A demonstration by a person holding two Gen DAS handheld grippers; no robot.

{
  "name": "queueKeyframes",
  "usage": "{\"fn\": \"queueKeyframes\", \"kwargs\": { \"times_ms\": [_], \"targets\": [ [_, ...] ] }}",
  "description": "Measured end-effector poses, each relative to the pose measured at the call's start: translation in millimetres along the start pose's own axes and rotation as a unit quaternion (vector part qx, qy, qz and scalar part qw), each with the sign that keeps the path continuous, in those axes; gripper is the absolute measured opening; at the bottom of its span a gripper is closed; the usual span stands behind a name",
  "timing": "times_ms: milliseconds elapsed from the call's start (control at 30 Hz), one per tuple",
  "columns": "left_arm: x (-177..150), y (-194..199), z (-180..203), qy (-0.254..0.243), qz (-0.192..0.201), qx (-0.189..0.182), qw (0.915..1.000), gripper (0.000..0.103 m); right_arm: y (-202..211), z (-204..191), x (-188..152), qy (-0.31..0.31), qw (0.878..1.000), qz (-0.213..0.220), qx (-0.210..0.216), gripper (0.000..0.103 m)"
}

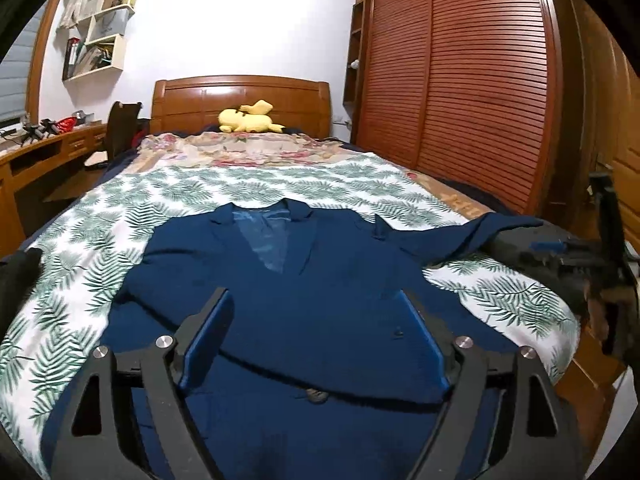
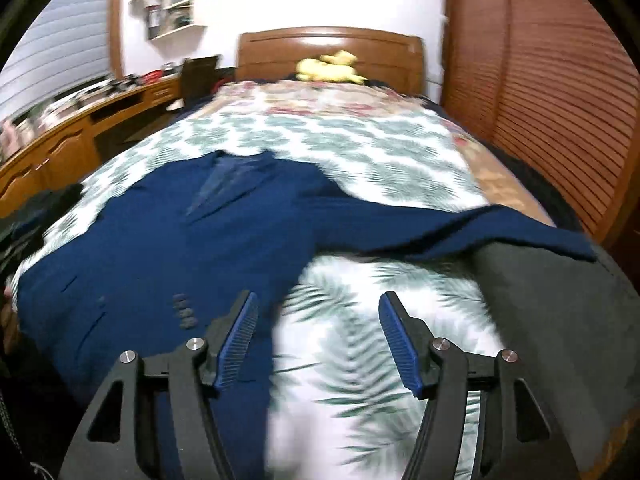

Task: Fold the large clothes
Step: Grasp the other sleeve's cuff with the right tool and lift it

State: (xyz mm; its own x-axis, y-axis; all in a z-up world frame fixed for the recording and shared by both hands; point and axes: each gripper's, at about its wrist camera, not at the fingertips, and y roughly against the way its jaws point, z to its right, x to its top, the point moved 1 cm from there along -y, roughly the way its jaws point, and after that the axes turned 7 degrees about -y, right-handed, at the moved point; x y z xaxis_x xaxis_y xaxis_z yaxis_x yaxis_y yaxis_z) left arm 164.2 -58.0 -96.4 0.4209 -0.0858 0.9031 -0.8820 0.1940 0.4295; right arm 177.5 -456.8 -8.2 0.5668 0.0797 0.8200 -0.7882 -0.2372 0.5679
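Note:
A navy blue blazer (image 1: 320,280) lies face up and spread out on the leaf-patterned sheet (image 1: 96,248) of a bed, collar toward the headboard. Its right-hand sleeve (image 1: 472,236) stretches out sideways toward the bed's edge. My left gripper (image 1: 314,296) hovers open over the blazer's lower front, near the buttons, with nothing between its fingers. My right gripper (image 2: 318,296) is open above the bare sheet (image 2: 360,340), just right of the blazer (image 2: 180,248) and in front of the sleeve (image 2: 460,228). It holds nothing. This view is blurred.
A dark grey cloth (image 2: 552,320) lies under the sleeve's end at the bed's right edge. Black clothing (image 1: 20,268) sits at the left edge. A yellow plush toy (image 1: 250,118) rests by the wooden headboard (image 1: 240,96). A slatted wardrobe (image 1: 460,80) is right, a desk (image 1: 40,152) left.

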Motion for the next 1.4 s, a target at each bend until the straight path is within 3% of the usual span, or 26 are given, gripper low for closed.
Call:
{"fn": "queueKeyframes", "kwargs": {
  "times_ms": [267,467,1000,1133,1233,1267,1300,1333,1400],
  "targets": [
    [2,-15,23,-0.026,-0.017,0.003,0.9995,0.083,-11,102,45,-0.042,0.995,-0.003,-0.095,0.065],
    [1,-23,33,-0.027,-0.029,-0.02,0.999,0.083,-23,153,75,-0.08,0.985,-0.017,-0.153,0.065],
    [0,-31,52,-0.046,-0.039,-0.033,0.9976,0.083,-104,210,102,-0.195,0.955,-0.09,-0.203,0.065],
    [0,-32,51,-0.046,-0.041,-0.032,0.9976,0.083,-104,221,102,-0.207,0.946,-0.096,-0.232,0.065],
    [1,-33,50,-0.044,-0.043,-0.033,0.9975,0.083,-105,222,102,-0.224,0.945,-0.095,-0.217,0.064],
    [1,-33,50,-0.044,-0.044,-0.033,0.9975,0.083,-106,219,103,-0.221,0.949,-0.095,-0.204,0.06],
    [1,-33,50,-0.045,-0.043,-0.032,0.9976,0.083,-108,213,105,-0.21,0.954,-0.098,-0.19,0.037],
    [1,-33,50,-0.045,-0.043,-0.032,0.9976,0.083,-105,207,105,-0.198,0.958,-0.099,-0.18,0.022],
    [1,-33,48,-0.044,-0.042,-0.032,0.9976,0.083,-105,189,112,-0.164,0.967,-0.099,-0.167,0.009]
  ]
}}
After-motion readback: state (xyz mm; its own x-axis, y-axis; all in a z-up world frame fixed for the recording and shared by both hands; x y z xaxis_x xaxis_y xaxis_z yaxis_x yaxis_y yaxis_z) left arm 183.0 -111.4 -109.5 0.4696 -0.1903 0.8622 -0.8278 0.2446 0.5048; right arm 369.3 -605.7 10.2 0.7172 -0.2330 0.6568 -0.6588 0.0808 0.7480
